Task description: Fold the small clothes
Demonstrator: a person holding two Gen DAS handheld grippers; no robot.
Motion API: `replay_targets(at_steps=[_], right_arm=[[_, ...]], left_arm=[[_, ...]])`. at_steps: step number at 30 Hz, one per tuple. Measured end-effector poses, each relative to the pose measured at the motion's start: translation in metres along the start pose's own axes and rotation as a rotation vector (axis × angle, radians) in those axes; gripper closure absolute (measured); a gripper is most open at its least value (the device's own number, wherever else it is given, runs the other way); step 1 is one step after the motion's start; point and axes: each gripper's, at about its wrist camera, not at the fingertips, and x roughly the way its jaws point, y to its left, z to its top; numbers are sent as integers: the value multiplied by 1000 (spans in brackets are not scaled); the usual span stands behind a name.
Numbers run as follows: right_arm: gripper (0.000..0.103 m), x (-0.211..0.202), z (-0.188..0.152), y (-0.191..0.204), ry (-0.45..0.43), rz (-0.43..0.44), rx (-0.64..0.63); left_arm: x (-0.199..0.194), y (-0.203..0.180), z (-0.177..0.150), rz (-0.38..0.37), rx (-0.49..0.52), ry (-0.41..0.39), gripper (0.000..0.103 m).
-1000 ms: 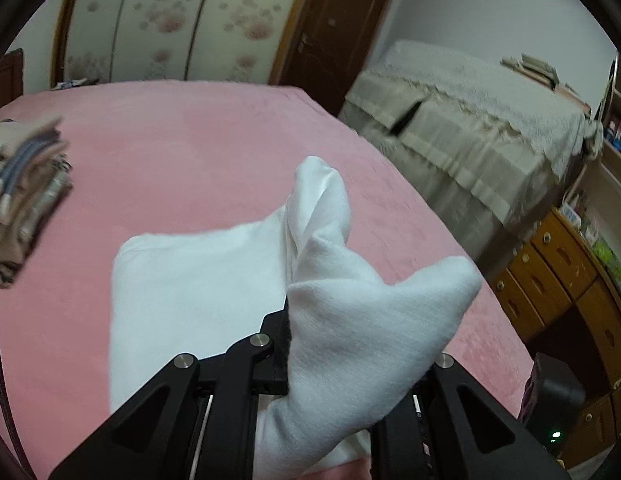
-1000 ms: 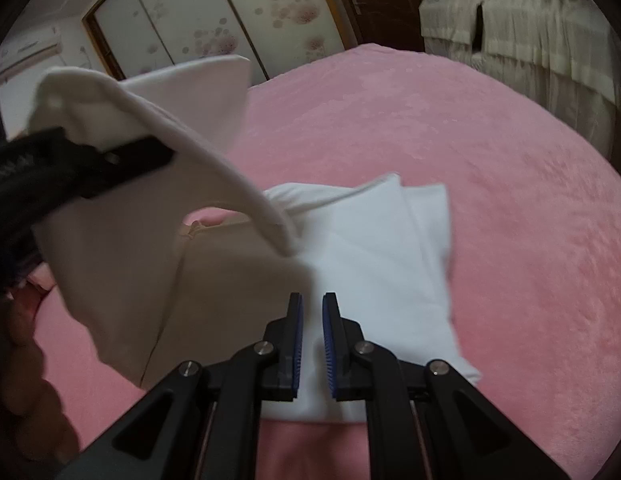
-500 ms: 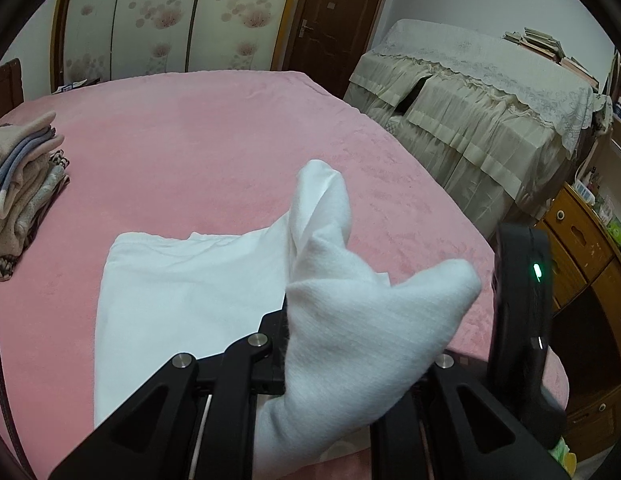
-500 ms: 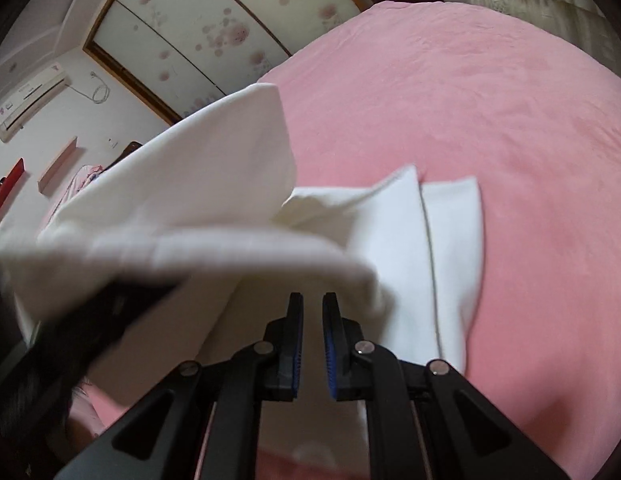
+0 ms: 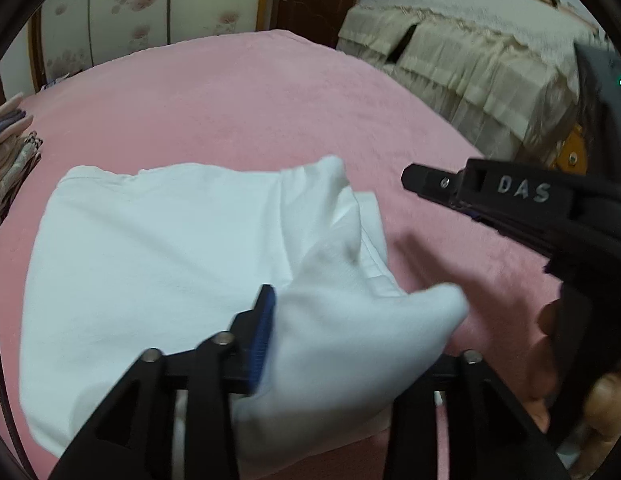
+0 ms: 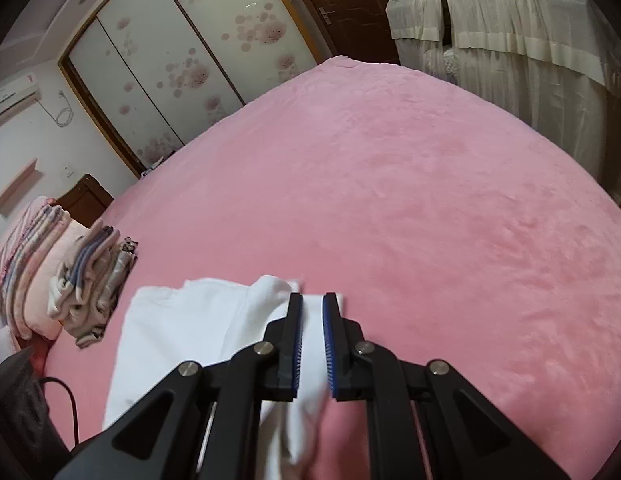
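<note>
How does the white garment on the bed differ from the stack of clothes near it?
The white garment is plain, a single piece; the stack of clothes is striped and patterned, several pieces. The white garment lies spread out, one flap loosely turned over; the stack of clothes is folded and piled. Both rest on the pink bedspread.

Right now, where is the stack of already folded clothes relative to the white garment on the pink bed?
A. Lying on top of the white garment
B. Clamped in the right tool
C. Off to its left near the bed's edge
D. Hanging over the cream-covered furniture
C: in the right wrist view the stack of folded clothes sits left of the white garment on the pink bed, apart from it.
</note>
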Motion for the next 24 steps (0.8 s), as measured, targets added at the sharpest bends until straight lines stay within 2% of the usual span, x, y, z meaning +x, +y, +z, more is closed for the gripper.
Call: replay_targets(at_steps=[1, 3, 5, 12, 16, 18, 20, 23, 24], right_arm=[[93, 0, -1, -5, 4, -7, -5], [93, -7, -7, -10, 15, -25, -15], [93, -11, -13, -11, 21, -35, -25], [93, -37, -25, -8, 15, -28, -39], [93, -58, -25, 1, -10, 0, -49], [93, -67, -25, 8, -13, 20, -59], [93, -74, -26, 15, -11, 36, -71], [93, -79, -32, 27, 9, 71, -87], [87, -78, -37, 31, 21, 82, -96]], left_arm=[[2, -6, -3, 17, 21, 1, 51], [5, -18, -6, 54, 77, -2, 45], [2, -25, -9, 43, 110, -6, 31], [-36, -13, -12, -128, 58, 11, 27], [-74, 9, -14, -157, 27, -17, 26], [-96, 27, -15, -136, 31, -45, 26], [-118, 50, -17, -83, 27, -72, 19], [-137, 84, -20, -6, -1, -102, 18], [-141, 97, -23, 23, -13, -106, 18]])
